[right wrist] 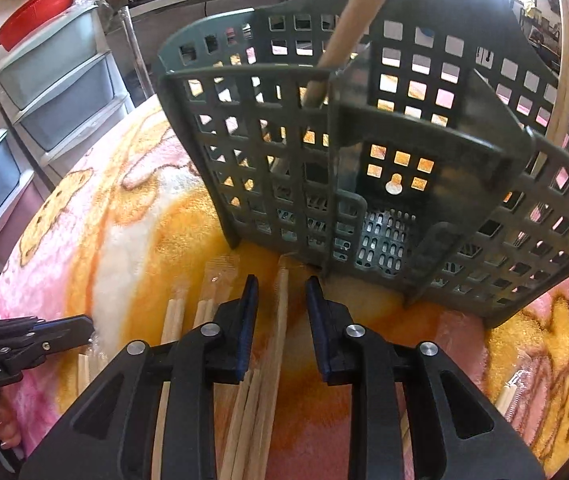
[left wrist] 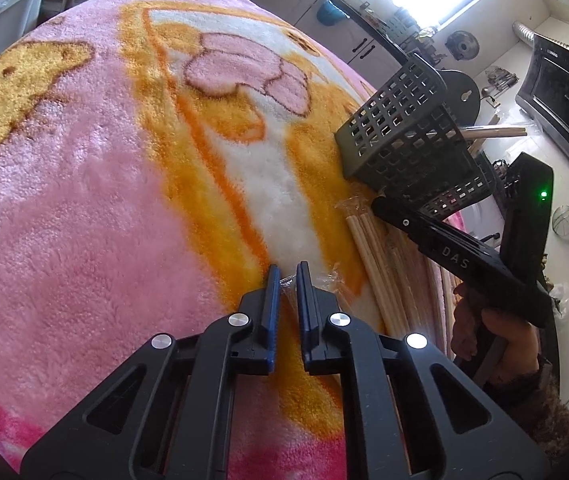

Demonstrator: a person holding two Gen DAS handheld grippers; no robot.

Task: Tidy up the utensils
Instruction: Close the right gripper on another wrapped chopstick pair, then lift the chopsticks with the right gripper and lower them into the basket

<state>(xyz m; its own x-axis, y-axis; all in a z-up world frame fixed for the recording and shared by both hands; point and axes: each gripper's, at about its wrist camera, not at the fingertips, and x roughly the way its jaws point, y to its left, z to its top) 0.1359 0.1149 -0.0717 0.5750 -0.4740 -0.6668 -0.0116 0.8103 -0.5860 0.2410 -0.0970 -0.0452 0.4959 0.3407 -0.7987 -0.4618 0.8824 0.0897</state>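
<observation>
A big fluffy pink and orange blanket with cartoon bears [left wrist: 96, 208] covers the surface under both grippers.

A dark grey plastic basket full of square holes [right wrist: 364, 168] stands on the blanket, just past the tips of the right gripper's [right wrist: 280, 284] fingers. It has walls inside that split it into parts. A long round wooden stick [right wrist: 348, 28] leans in one back part and pokes up over the rim.

The right gripper points down at the blanket in front of the basket. Its blue-padded fingers stand a little apart, and one pale wooden chopstick [right wrist: 282, 320] lies between them, not squeezed. More pale wooden chopsticks in thin clear wrappers [right wrist: 176, 320] lie on the blanket to the left of these fingers and under them.

The left gripper [left wrist: 287, 276] points down at the blanket too. Its fingers are almost together, pinching a crinkly bit of clear plastic wrapper [left wrist: 288, 282]. Just to the right of these fingers lie the wrapped chopsticks, and further right a hand [left wrist: 500, 328] holds the right gripper.
</observation>
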